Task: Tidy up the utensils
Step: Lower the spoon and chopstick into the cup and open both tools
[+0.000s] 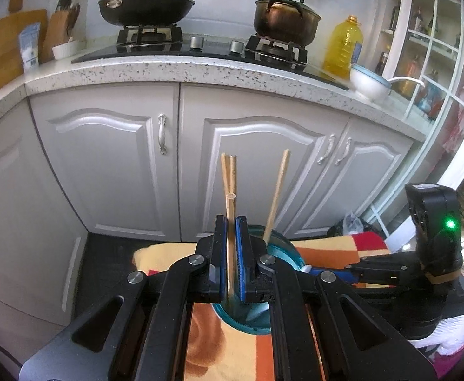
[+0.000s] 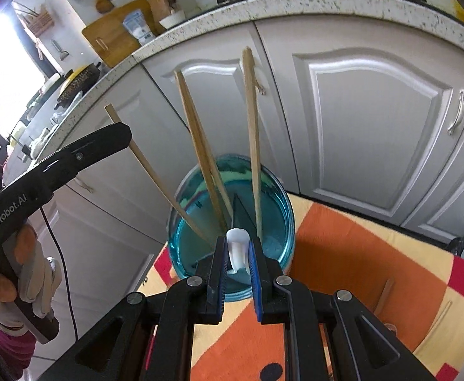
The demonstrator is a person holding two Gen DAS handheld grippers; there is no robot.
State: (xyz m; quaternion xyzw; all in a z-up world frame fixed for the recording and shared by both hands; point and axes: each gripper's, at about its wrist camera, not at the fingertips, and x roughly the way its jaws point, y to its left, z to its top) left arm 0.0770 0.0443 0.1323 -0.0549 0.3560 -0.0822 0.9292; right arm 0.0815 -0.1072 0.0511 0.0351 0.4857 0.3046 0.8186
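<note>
My left gripper [image 1: 231, 222] is shut on a wooden chopstick [image 1: 230, 247] that stands upright between its blue pads, above a teal glass jar [image 1: 284, 247]. In the right wrist view that same chopstick [image 2: 149, 171] slants down into the jar [image 2: 181, 254] past one black finger [image 2: 105, 139] of the left tool. My right gripper [image 2: 237, 247] is shut on the handle of a white spoon [image 2: 236, 244] over the jar's near rim. Three more chopsticks lean in the jar: a pair [image 2: 200, 146] and a single one [image 2: 252, 146].
The jar stands on an orange, yellow and red cloth [image 2: 343, 254]; a loose chopstick [image 2: 381, 295] lies on it to the right. White cabinet doors [image 1: 111, 171] and a speckled counter [image 1: 200, 70] with a wok and pot rise behind. A gloved hand [image 2: 32, 273] holds the left tool.
</note>
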